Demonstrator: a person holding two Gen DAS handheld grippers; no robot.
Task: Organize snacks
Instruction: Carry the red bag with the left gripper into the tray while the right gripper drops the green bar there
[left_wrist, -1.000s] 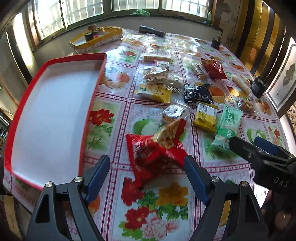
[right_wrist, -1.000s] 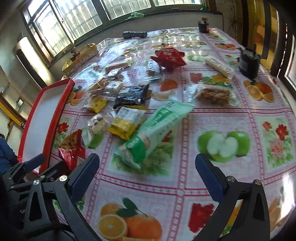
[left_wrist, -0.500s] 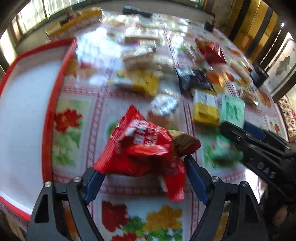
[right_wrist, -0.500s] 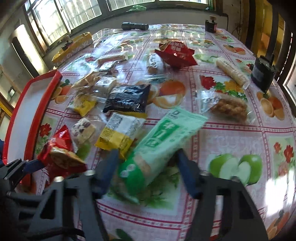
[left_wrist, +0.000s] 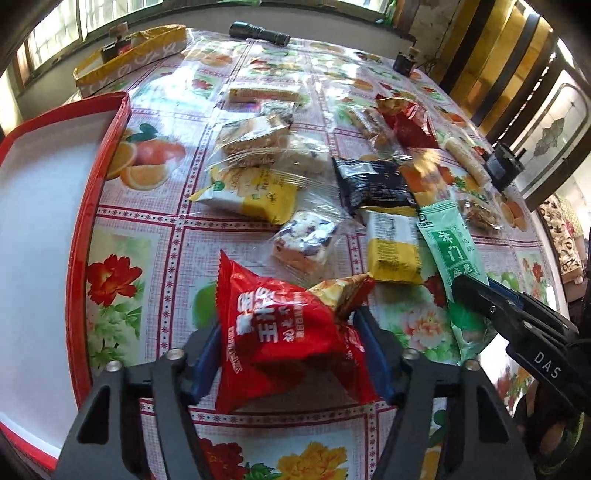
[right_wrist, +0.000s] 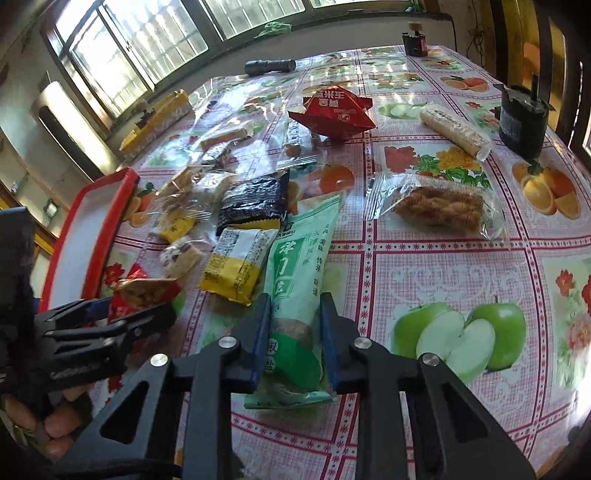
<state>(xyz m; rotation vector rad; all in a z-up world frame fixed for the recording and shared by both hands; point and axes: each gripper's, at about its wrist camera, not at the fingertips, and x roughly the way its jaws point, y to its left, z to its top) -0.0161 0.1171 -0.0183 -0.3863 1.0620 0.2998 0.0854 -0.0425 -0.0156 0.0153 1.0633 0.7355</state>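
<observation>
A crumpled red snack bag (left_wrist: 280, 332) lies on the flowered tablecloth between the blue pads of my left gripper (left_wrist: 290, 350). Its jaws are closing and both pads touch the bag. A long green packet (right_wrist: 299, 258) lies lengthwise between the pads of my right gripper (right_wrist: 295, 325), whose jaws are closing and squeeze its near end. In the left wrist view the right gripper (left_wrist: 476, 288) sits over the green packet (left_wrist: 450, 251). The left gripper (right_wrist: 136, 308) and the red bag (right_wrist: 144, 291) show at the lower left of the right wrist view. A red-rimmed white tray (left_wrist: 96, 192) stands to the left.
Several wrapped snacks are scattered across the middle: a yellow packet (left_wrist: 395, 251), a black packet (left_wrist: 373, 181), a second red bag (right_wrist: 332, 110) and a twisted pastry (right_wrist: 439, 206). A flashlight (right_wrist: 269, 66), a yellow box (left_wrist: 129, 59) and a black device (right_wrist: 521, 118) stand further back.
Both grippers came down and narrowed from wide open. The left one's pads now touch the red bag. The right one's pads now pinch the green packet's near end.
</observation>
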